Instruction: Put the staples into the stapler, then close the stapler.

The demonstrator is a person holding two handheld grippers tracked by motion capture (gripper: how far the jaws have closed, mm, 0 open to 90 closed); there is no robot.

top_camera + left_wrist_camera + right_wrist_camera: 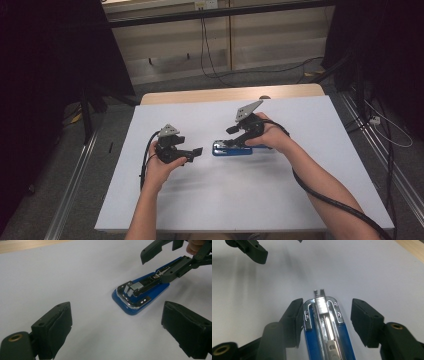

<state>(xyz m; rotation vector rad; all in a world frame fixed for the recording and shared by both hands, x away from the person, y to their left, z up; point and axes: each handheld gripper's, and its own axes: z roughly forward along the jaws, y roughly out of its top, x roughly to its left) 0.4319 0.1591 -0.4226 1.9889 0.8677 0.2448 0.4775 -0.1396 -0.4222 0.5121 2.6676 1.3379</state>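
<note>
From above I see a blue stapler (232, 148) lying near the middle of the white worktop (300, 200). My right gripper (234, 138) straddles it, jaws apart. My right gripper view adds detail: the stapler (324, 325) is open, its metal staple channel exposed, one jaw touching its side, the other clear. My left gripper (117, 327), jaws spread wide and empty, faces the stapler's rounded end (130, 298).
</note>
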